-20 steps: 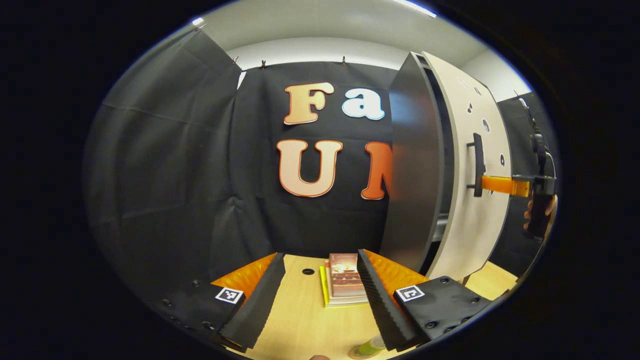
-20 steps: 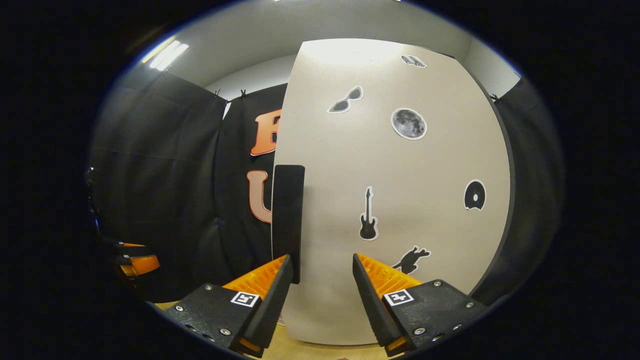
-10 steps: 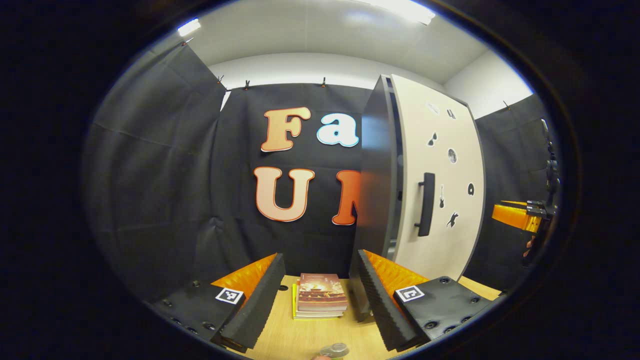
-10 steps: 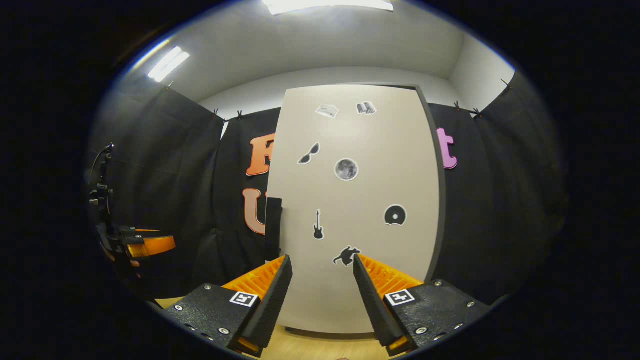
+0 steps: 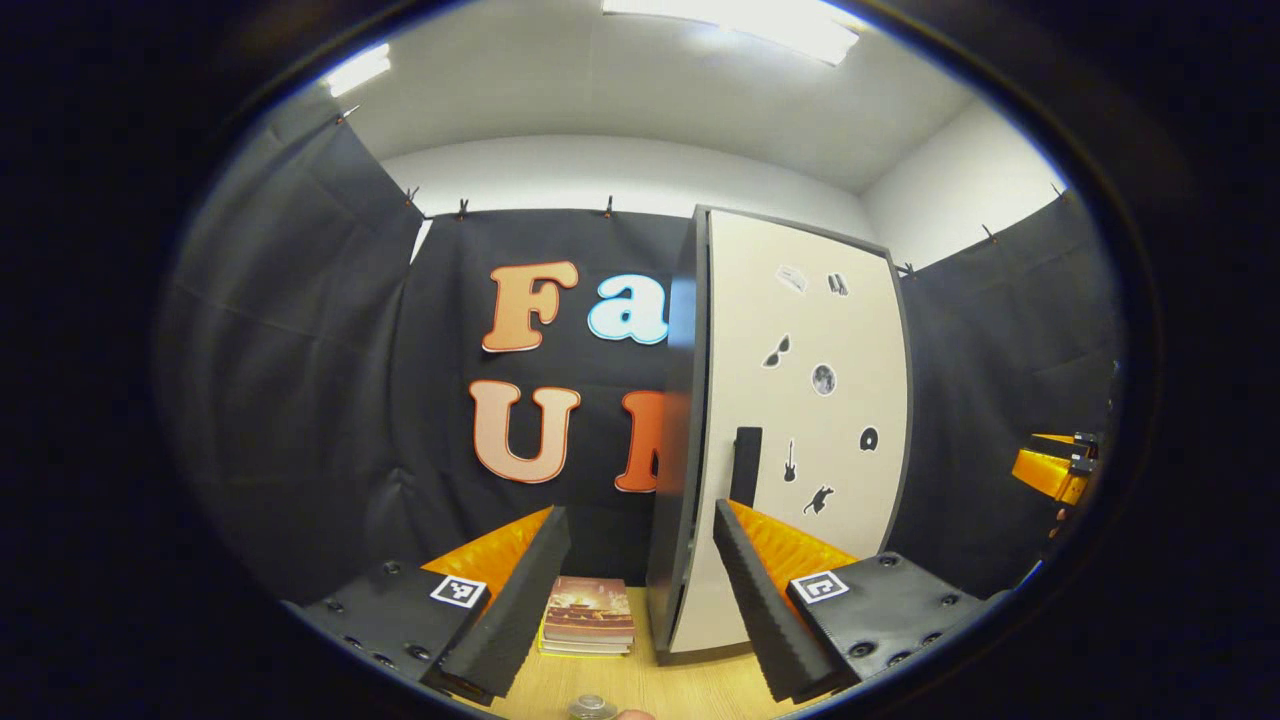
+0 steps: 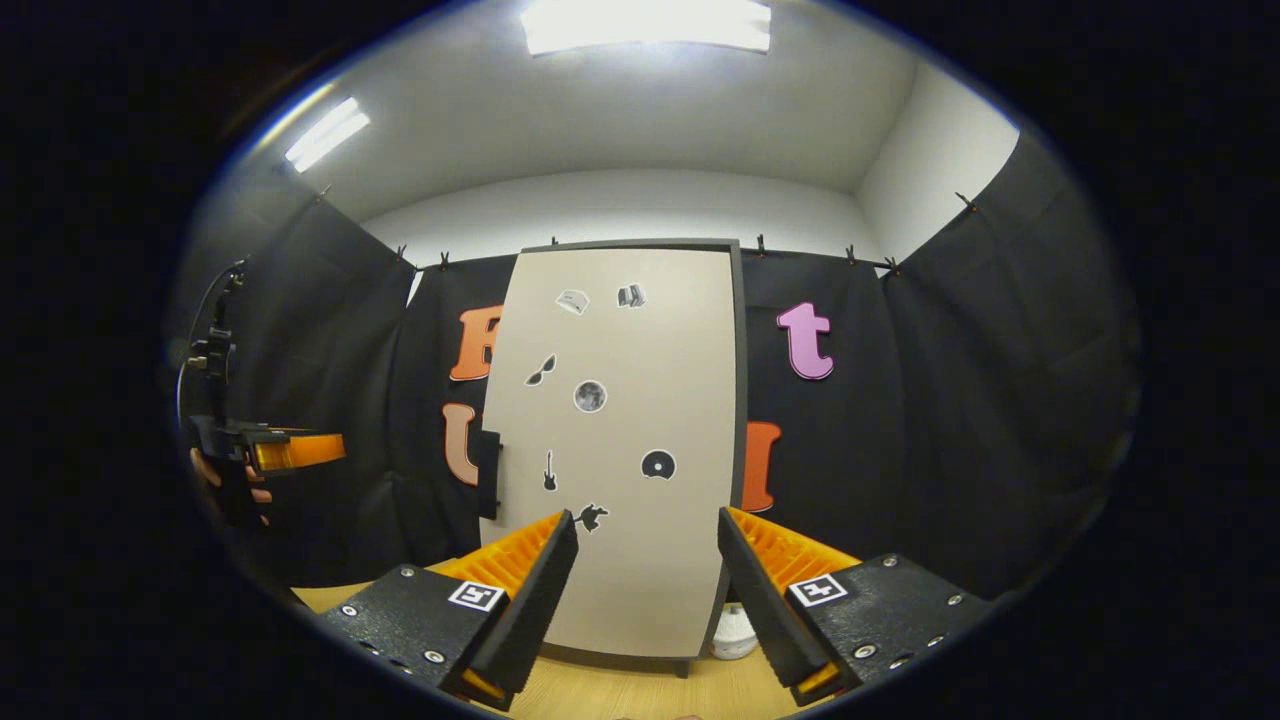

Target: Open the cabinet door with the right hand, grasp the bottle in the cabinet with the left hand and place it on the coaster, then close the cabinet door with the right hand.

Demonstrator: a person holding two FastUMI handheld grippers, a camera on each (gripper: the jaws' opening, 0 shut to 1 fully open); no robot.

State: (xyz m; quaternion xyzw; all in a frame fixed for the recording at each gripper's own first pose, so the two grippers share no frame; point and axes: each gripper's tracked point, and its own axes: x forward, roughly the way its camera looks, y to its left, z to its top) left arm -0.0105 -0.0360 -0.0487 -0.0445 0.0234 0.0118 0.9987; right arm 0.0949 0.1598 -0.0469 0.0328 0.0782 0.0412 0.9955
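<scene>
Both claws hang empty with fingers spread. Near to far: right claw (image 6: 640, 590) faces the cabinet door (image 6: 620, 450) square on, well apart, and the door looks shut. Its upright handle (image 6: 488, 474) sits on the door's left edge. Left claw (image 5: 640, 590) has the bottle (image 5: 592, 708) just below it, at the table's (image 5: 640, 685) near edge. Looks basically done.

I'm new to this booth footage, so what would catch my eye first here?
The tall beige cabinet door dotted with small black stickers stands shut at the middle of the right gripper view, its black bar handle on its left edge. A stack of books lies on the light wooden table left of the cabinet.
</scene>
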